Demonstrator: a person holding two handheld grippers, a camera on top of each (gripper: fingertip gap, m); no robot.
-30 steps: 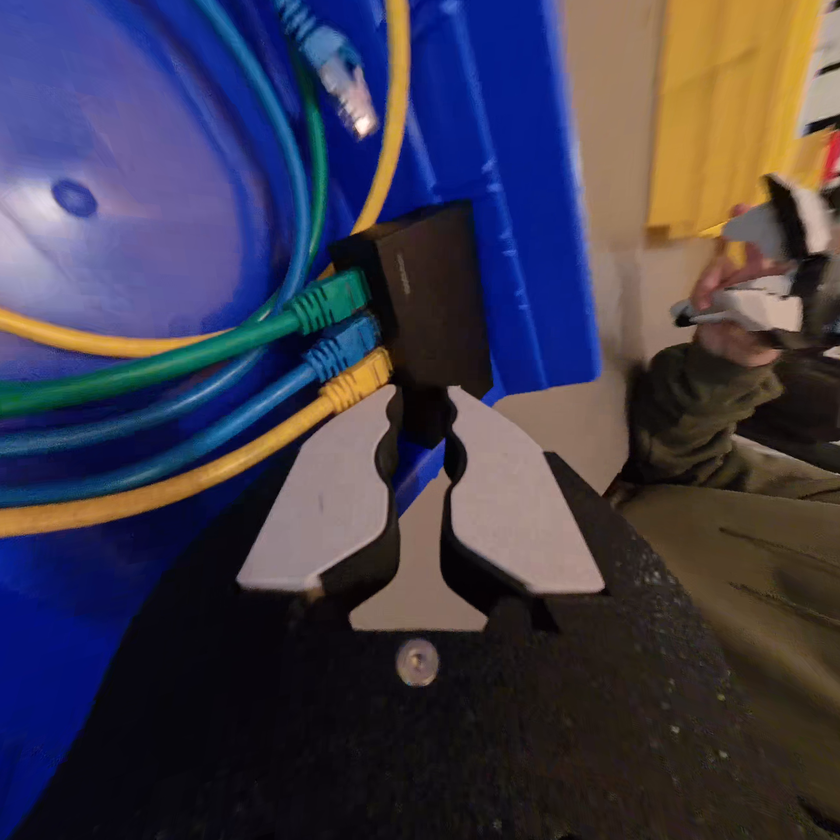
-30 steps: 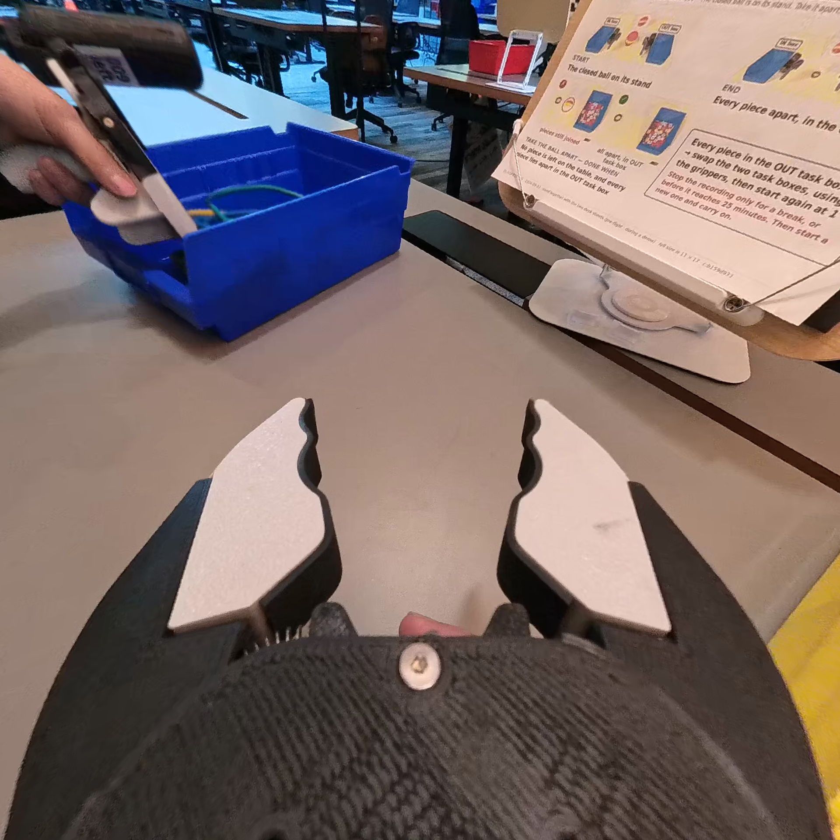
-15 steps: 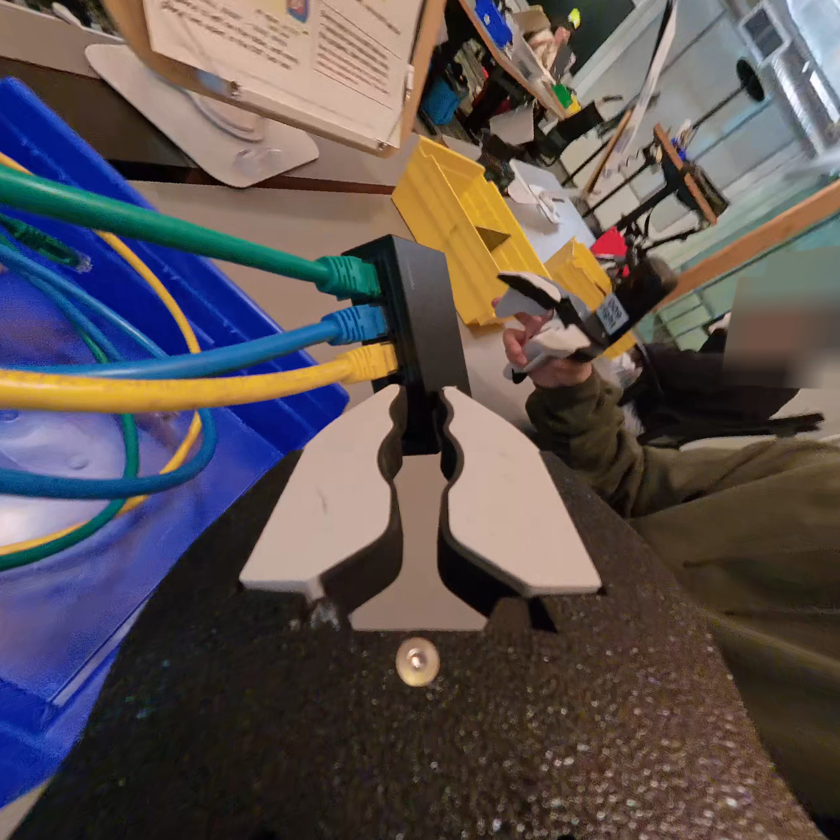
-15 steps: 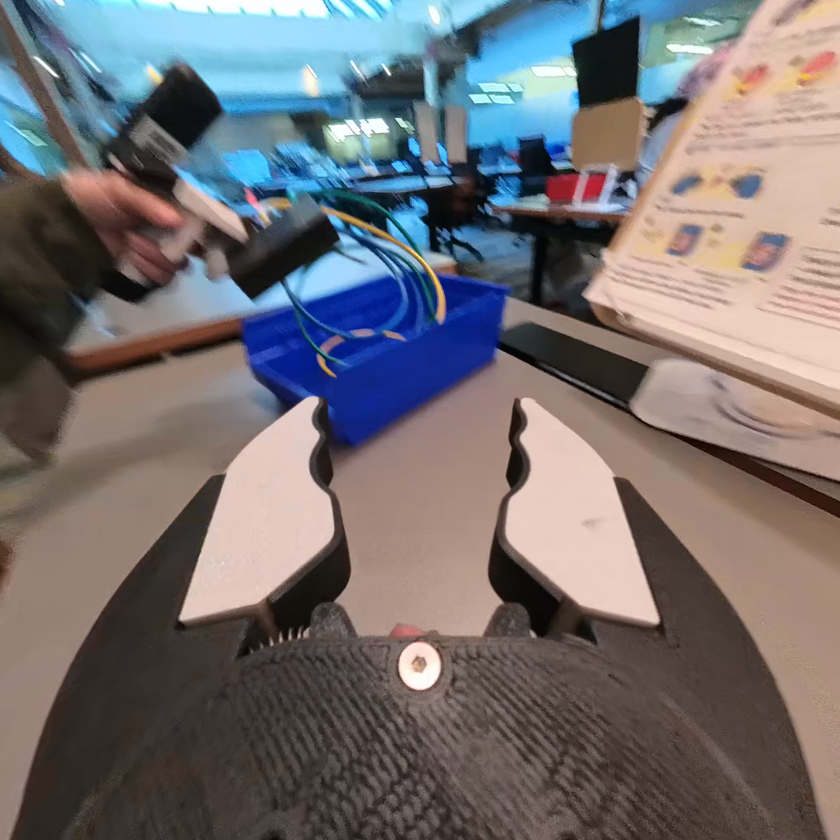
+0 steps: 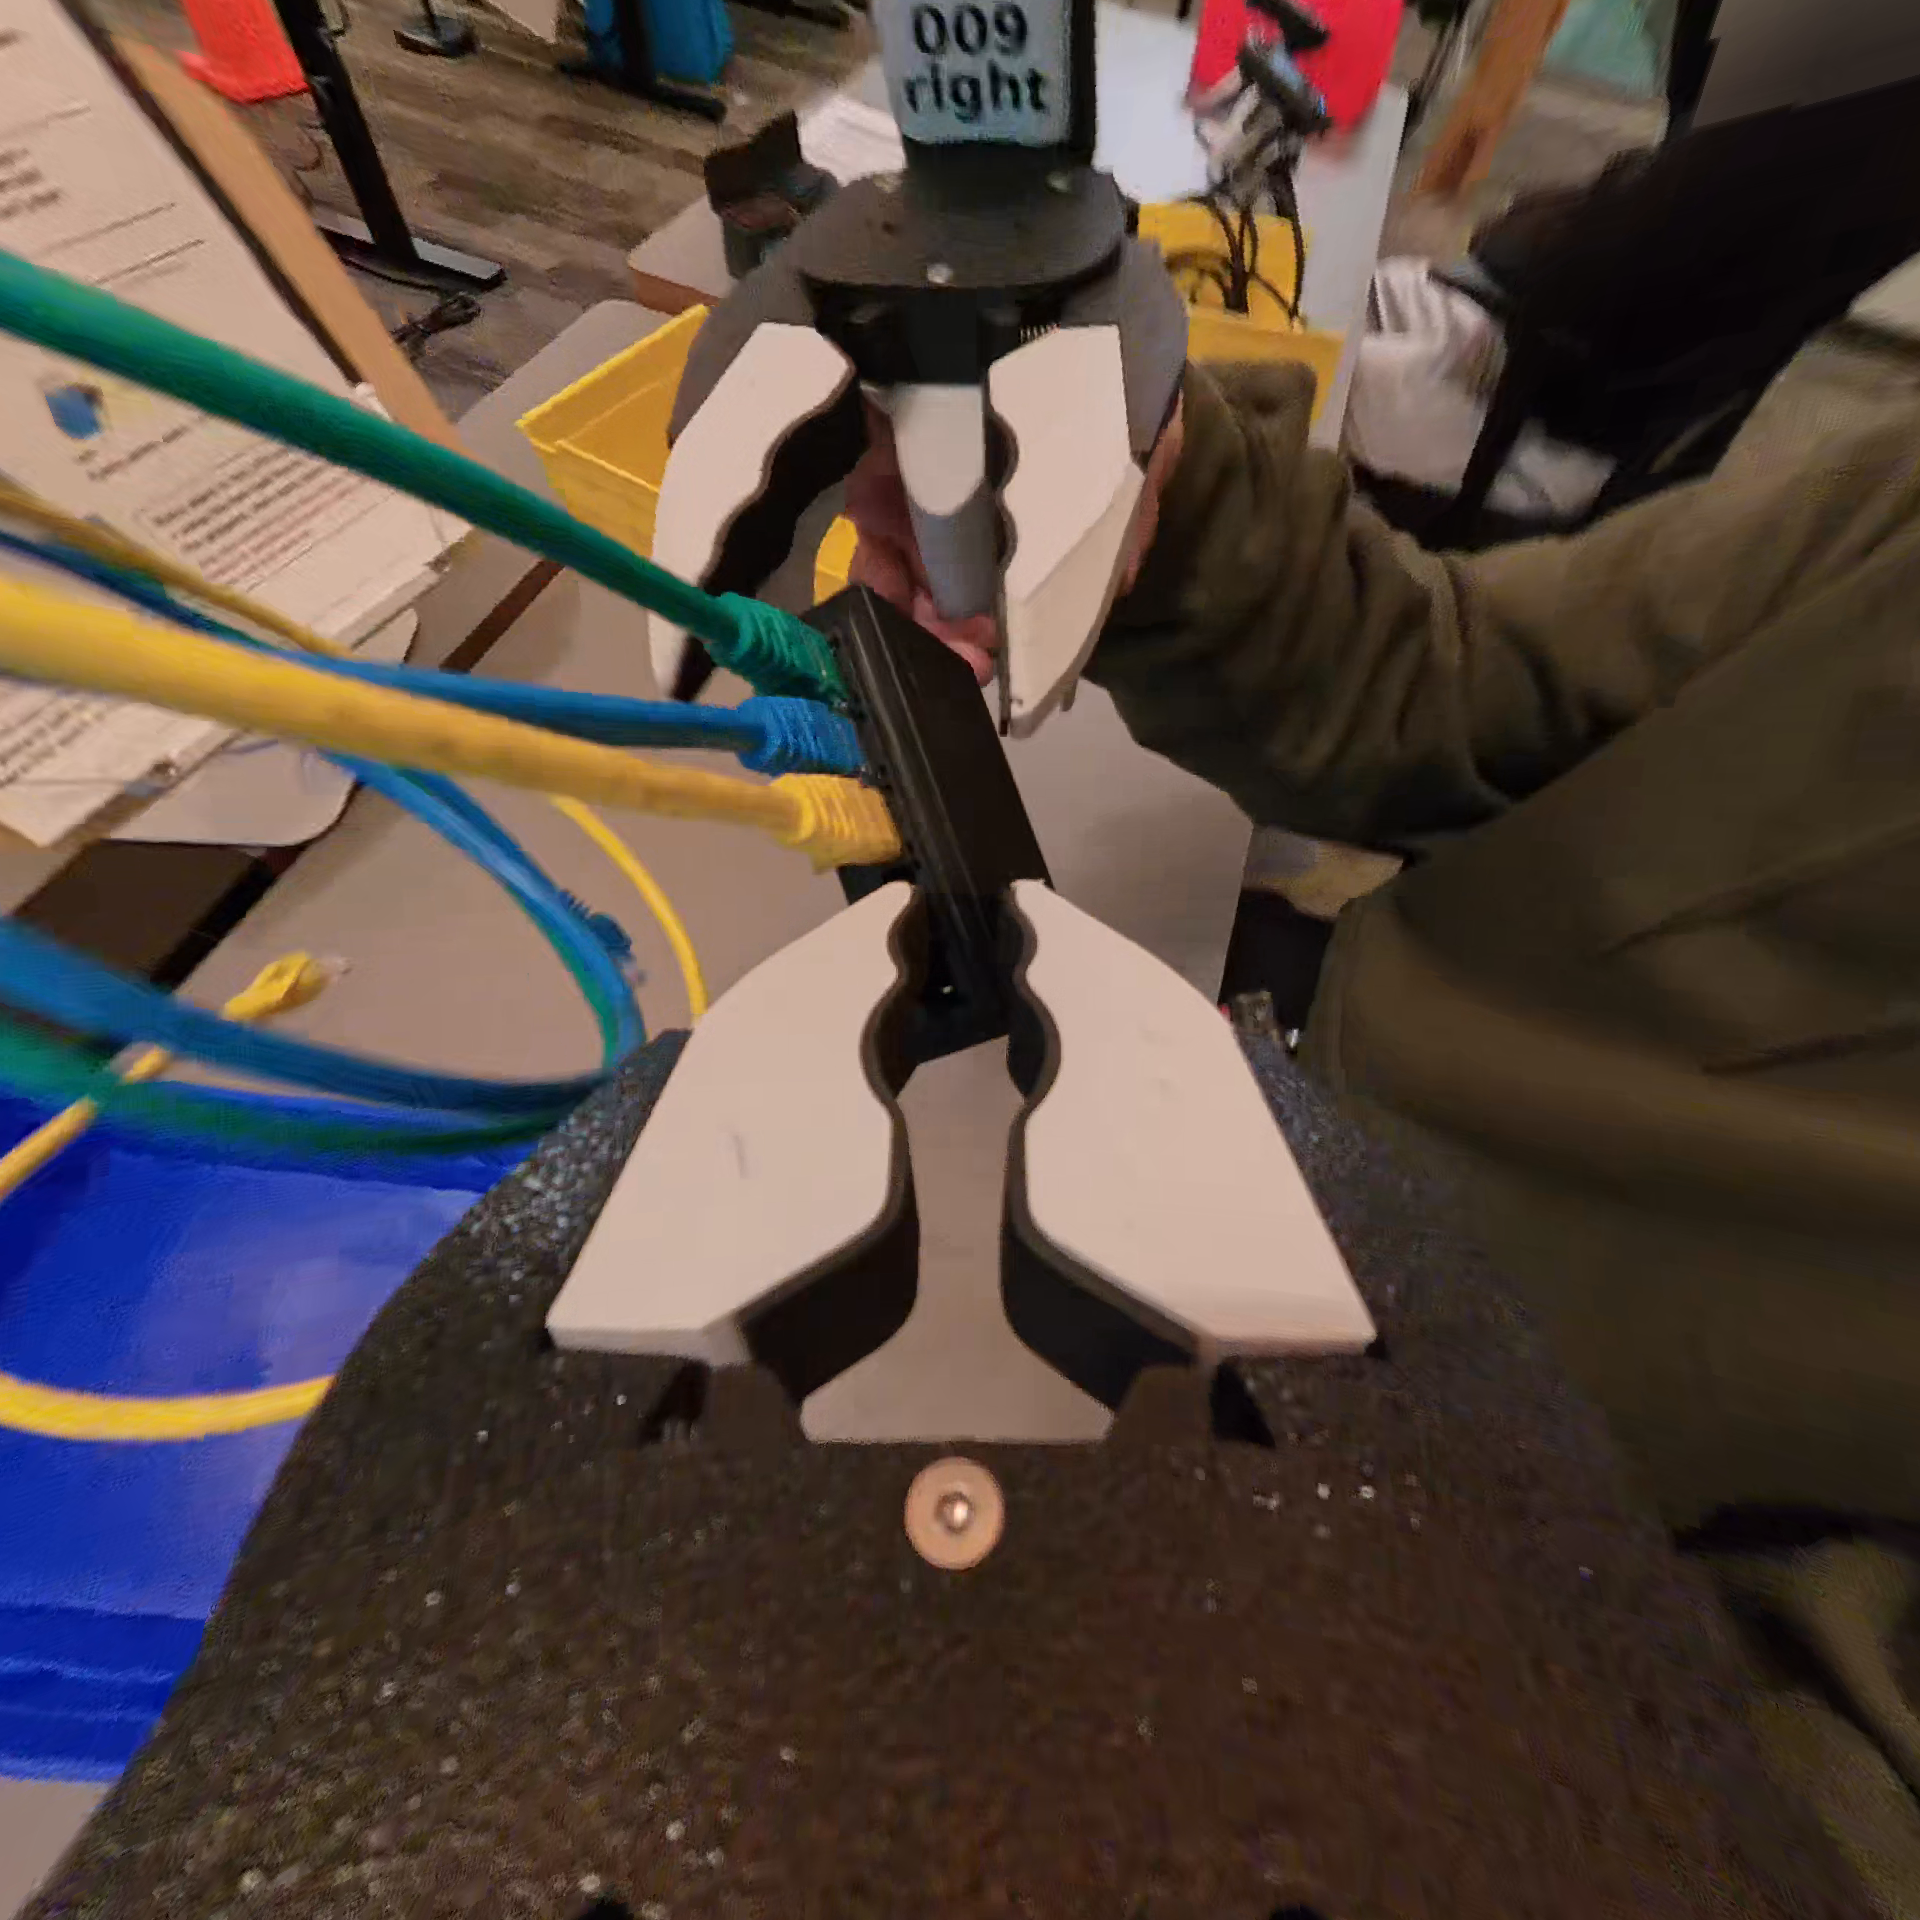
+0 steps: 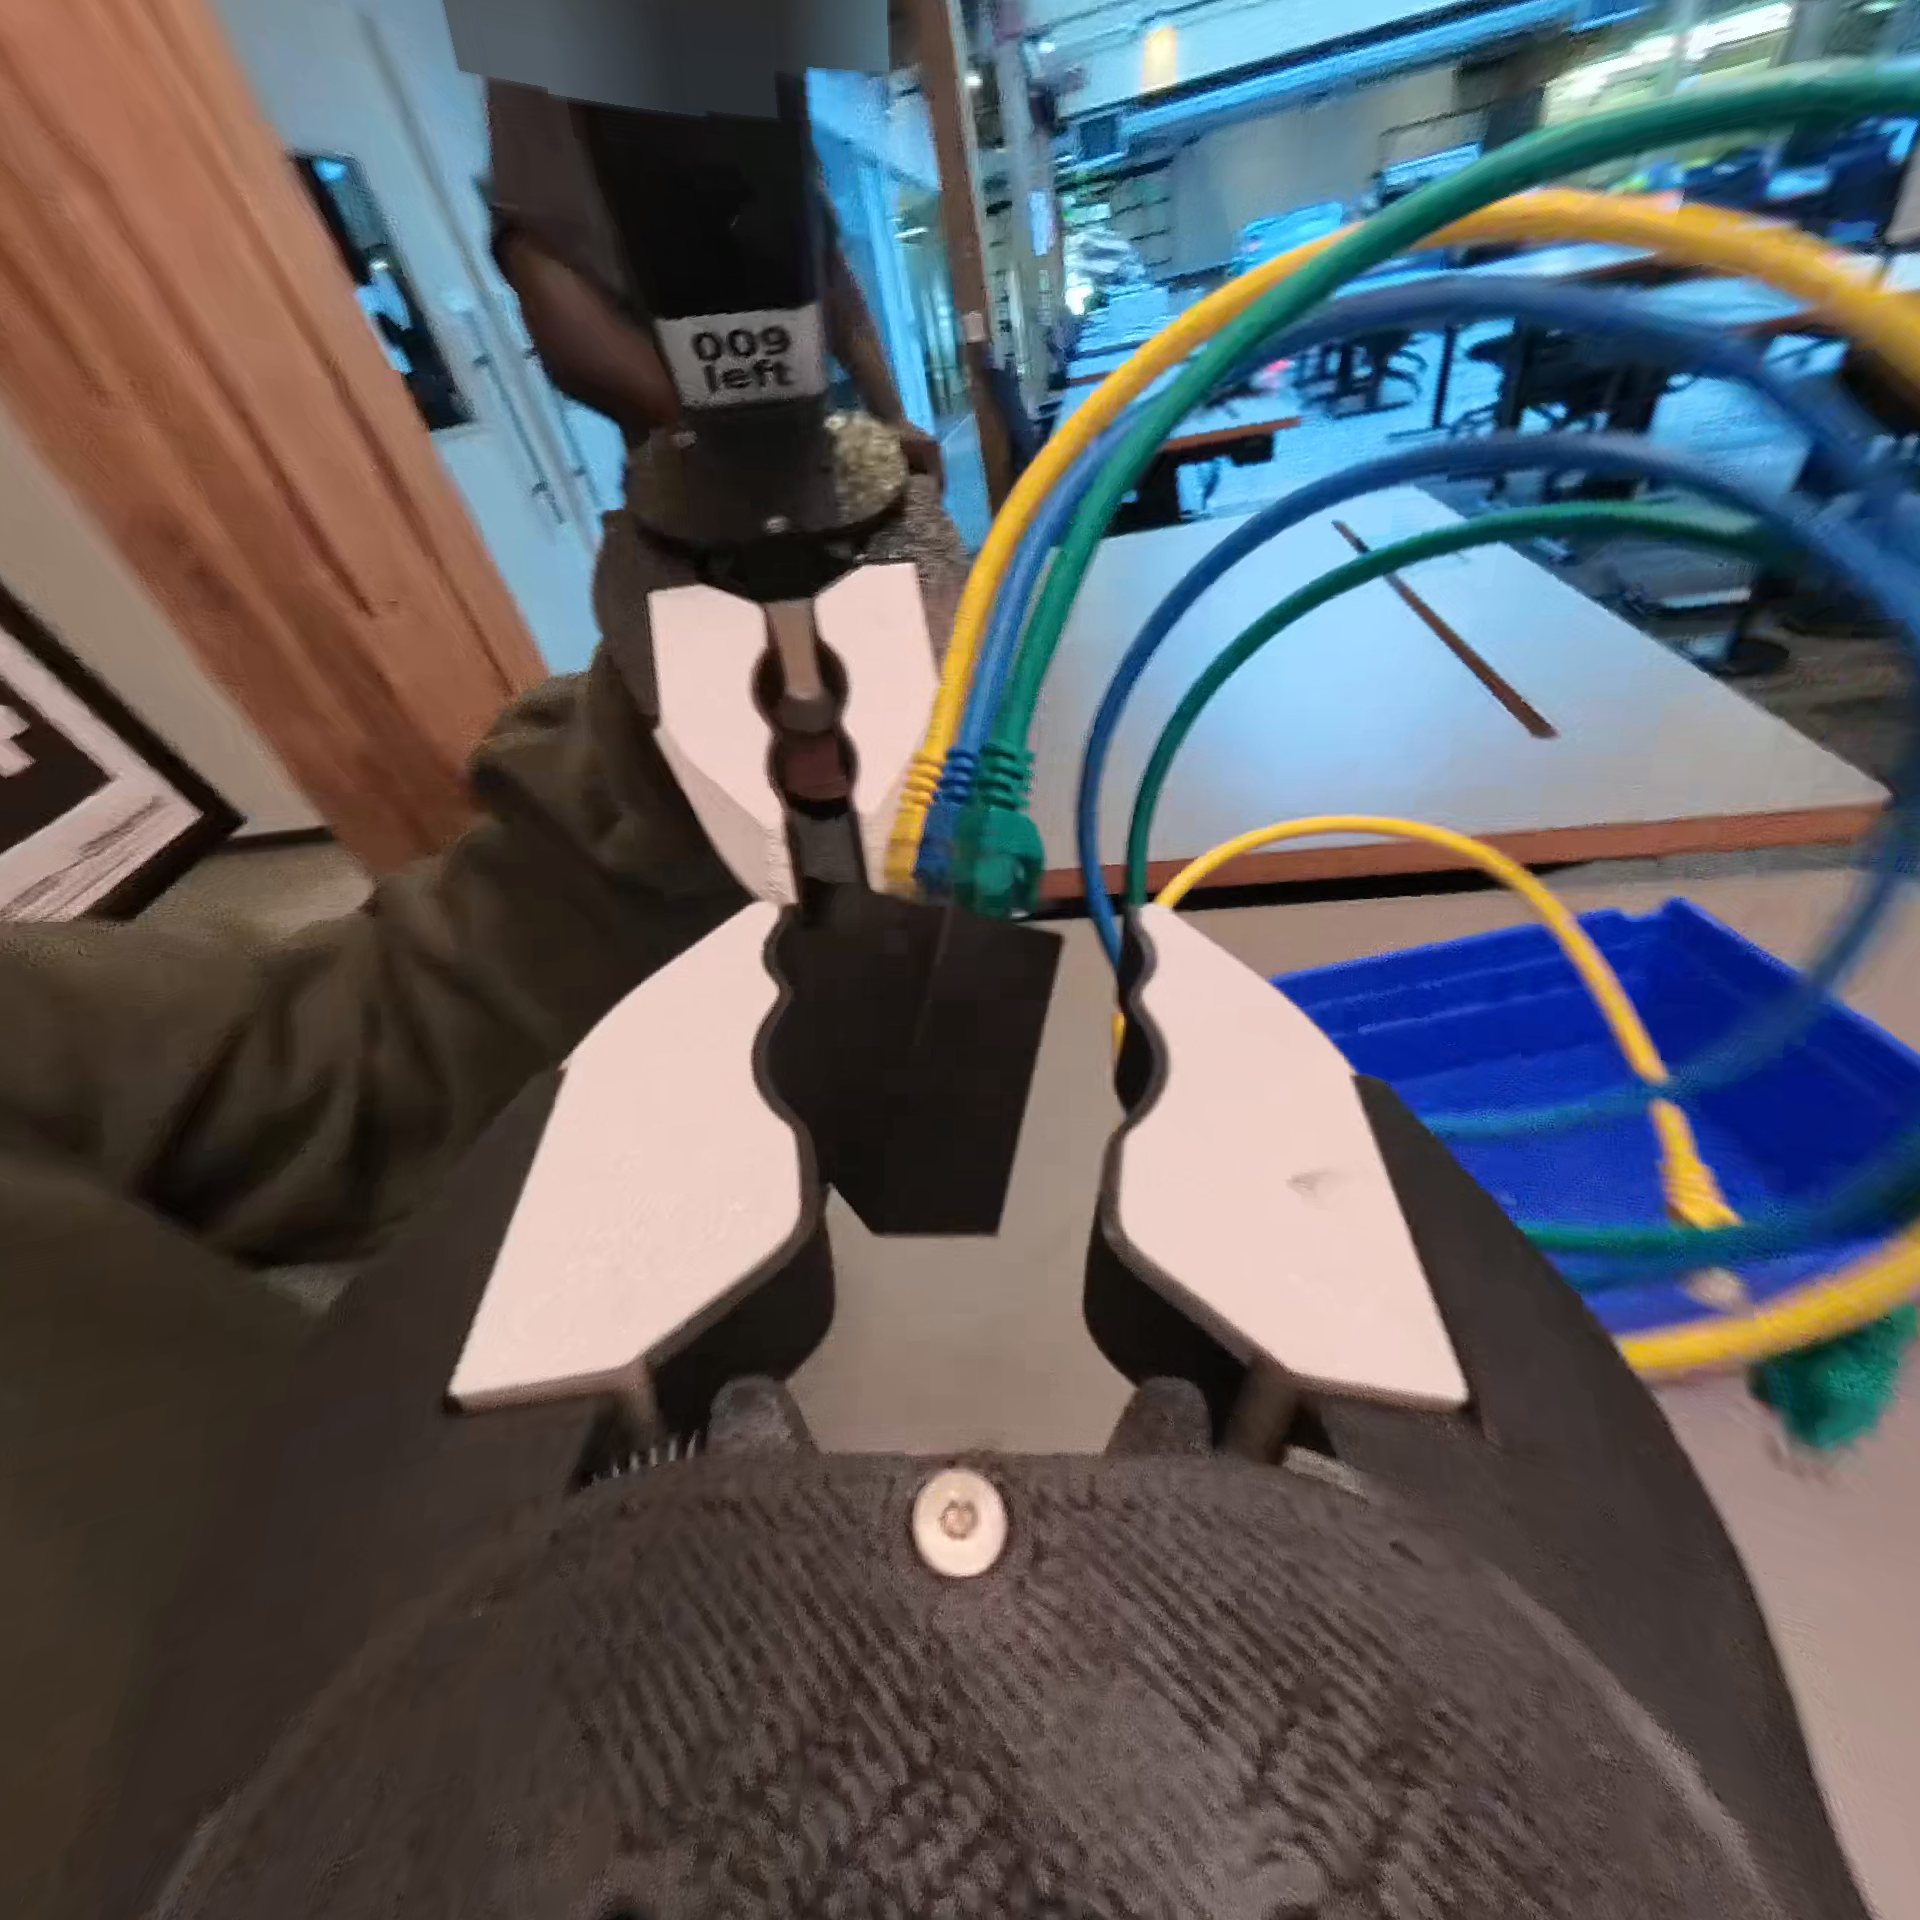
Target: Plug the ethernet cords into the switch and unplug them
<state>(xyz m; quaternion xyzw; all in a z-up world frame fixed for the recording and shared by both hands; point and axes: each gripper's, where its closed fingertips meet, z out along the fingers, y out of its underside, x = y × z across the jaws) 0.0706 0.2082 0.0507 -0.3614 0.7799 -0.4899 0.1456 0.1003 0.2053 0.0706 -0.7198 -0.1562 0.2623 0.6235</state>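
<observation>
A small black switch [image 5: 940,769] hangs in the air over the table, with green [image 5: 774,649], blue [image 5: 800,732] and yellow [image 5: 836,821] ethernet plugs side by side in its ports. My left gripper [image 5: 961,914] is shut on the near end of the switch. My right gripper [image 5: 852,686] faces it from the far side, open. In the right wrist view the right gripper [image 6: 951,925] stands open with a finger on each side of the switch [image 6: 914,1060], and the left gripper [image 6: 821,862] holds its far end. The cords arc up and right.
The cords loop down into a blue bin [image 6: 1507,1039] on the grey table; free yellow [image 6: 1694,1184] and green [image 6: 1839,1382] plugs dangle by it. A yellow bin [image 5: 603,436] and an instruction sheet on a stand [image 5: 208,499] lie beyond. A person's olive sleeve [image 5: 1351,644] fills the right.
My left gripper has lifted the switch with its cords out of the blue bin and swung it towards the right gripper. The right gripper has risen and now straddles the switch.
</observation>
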